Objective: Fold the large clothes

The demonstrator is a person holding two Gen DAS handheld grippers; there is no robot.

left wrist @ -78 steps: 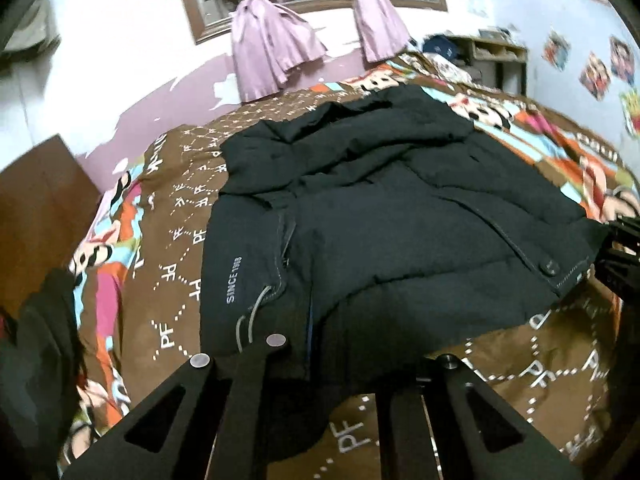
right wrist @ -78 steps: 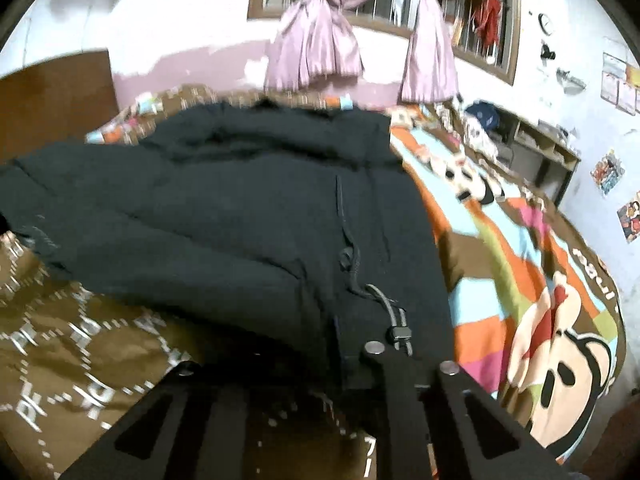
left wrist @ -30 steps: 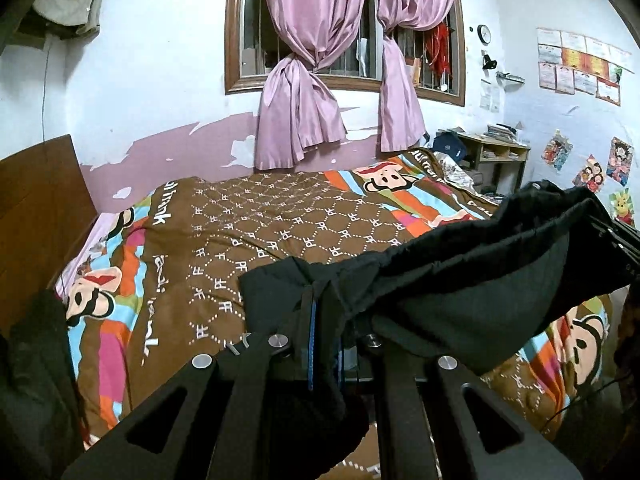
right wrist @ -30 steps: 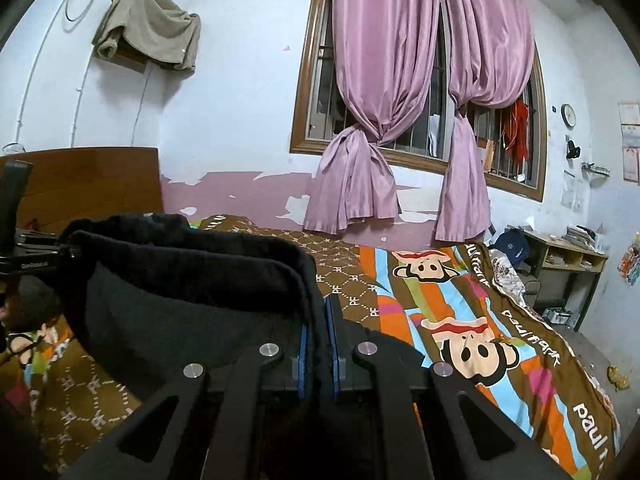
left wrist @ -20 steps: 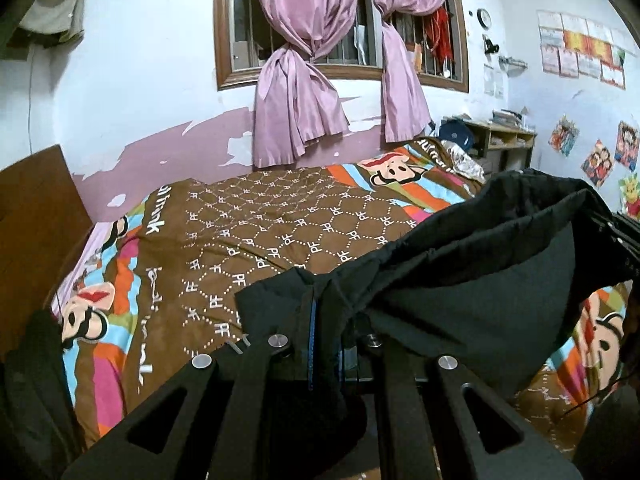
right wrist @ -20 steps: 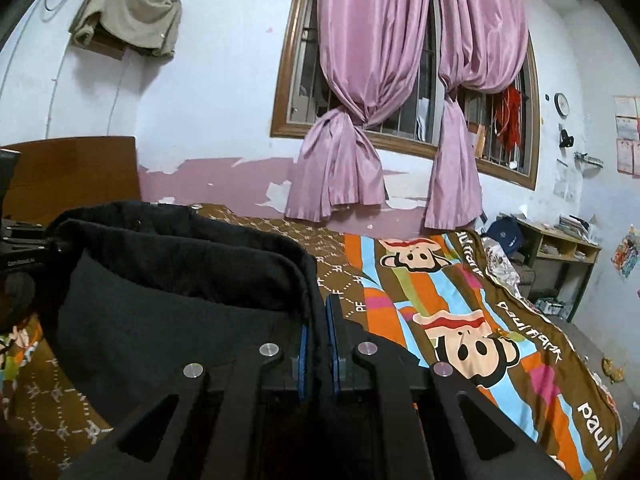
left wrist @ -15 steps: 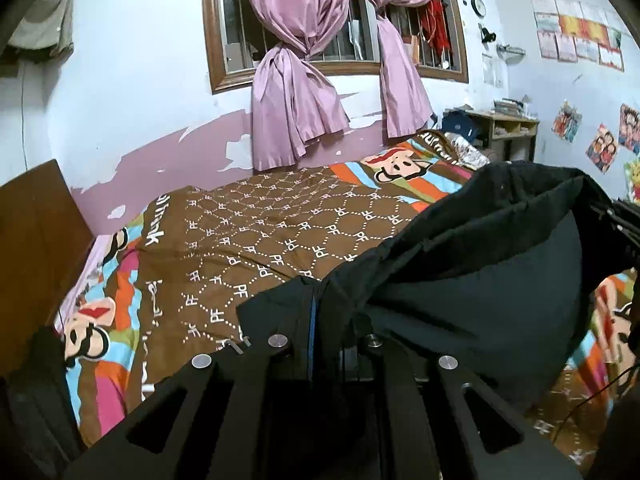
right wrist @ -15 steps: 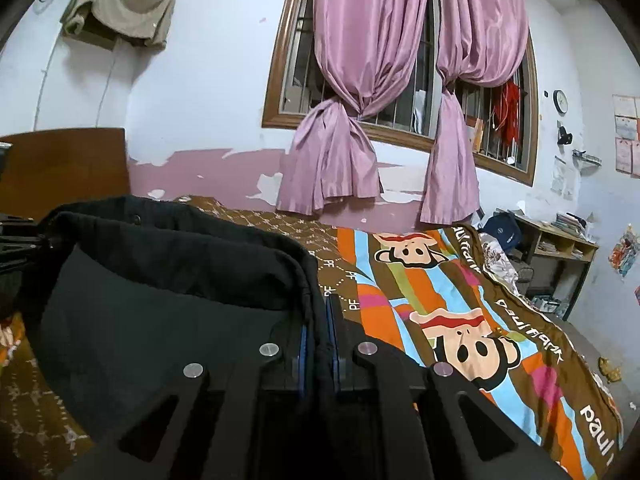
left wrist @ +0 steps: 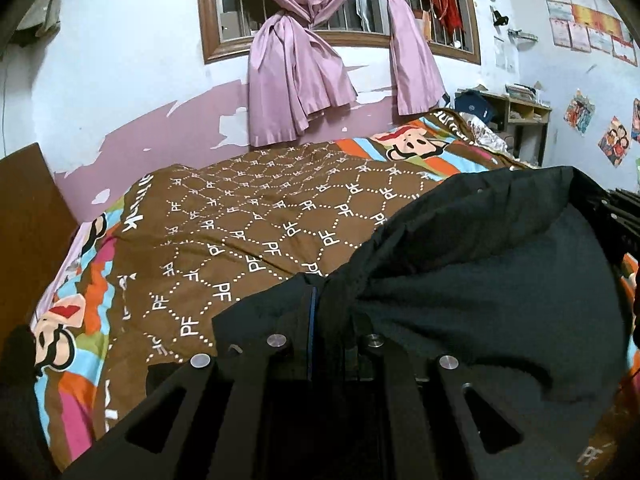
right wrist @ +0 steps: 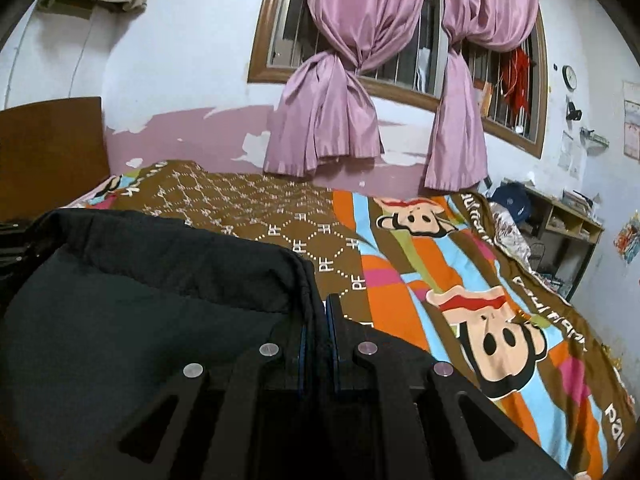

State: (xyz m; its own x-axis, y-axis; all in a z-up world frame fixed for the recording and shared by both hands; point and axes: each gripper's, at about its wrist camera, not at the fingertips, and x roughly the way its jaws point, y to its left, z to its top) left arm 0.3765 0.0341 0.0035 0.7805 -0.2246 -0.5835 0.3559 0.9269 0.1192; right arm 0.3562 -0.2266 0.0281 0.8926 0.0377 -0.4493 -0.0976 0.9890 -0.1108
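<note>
Both tongs, left [left wrist: 320, 312] and right [right wrist: 318, 316], tilt downward, each pinching the black jacket's [left wrist: 480, 280] edge above the bedspread [left wrist: 248, 232].

Each fisheye camera sat just behind its own fingers and looked forward and somewhat downward along them, across the bed toward the window wall. The left wrist view faced the brown patterned bedspread [left wrist: 248, 232], with the black garment [left wrist: 480, 280] close up on its right; the right wrist view had that garment [right wrist: 140, 300] close on its left. Both views shared the far scene — the pink curtains [left wrist: 296, 76] [right wrist: 332, 100], the barred window and the shelf unit [left wrist: 516, 116] [right wrist: 568, 220].
</note>
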